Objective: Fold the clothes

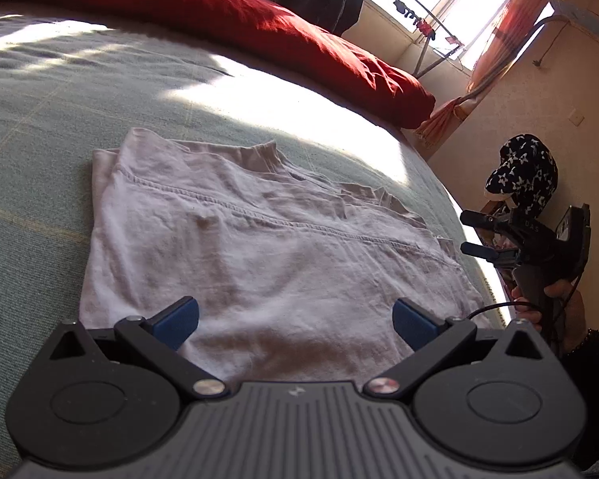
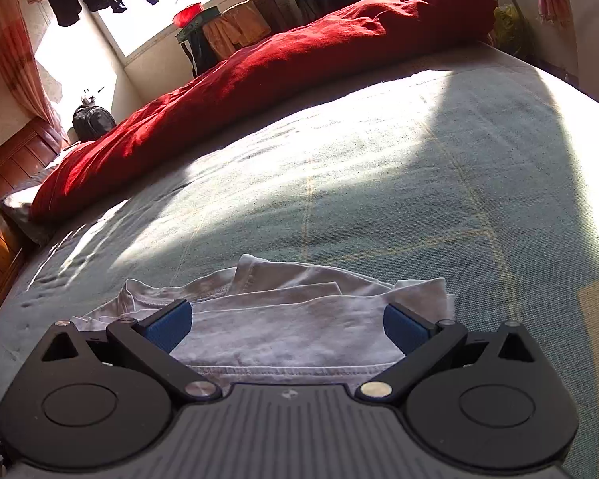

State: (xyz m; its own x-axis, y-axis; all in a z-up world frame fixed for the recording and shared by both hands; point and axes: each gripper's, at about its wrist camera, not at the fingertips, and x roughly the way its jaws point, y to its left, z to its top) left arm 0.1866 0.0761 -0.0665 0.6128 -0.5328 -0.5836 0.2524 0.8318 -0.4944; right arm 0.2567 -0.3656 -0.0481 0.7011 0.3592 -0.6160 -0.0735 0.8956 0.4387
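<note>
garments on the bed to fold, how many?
1: a white T-shirt, partly folded, lying flat on the green bedcover just ahead of both grippers. Nothing visibly hidden beneath it.

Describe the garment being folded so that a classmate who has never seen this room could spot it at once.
Find the big bed with its pale green cover. A red duvet is bunched along its far side; nearer lies the white T-shirt, folded flat, the only pale, stitched cloth there.
</note>
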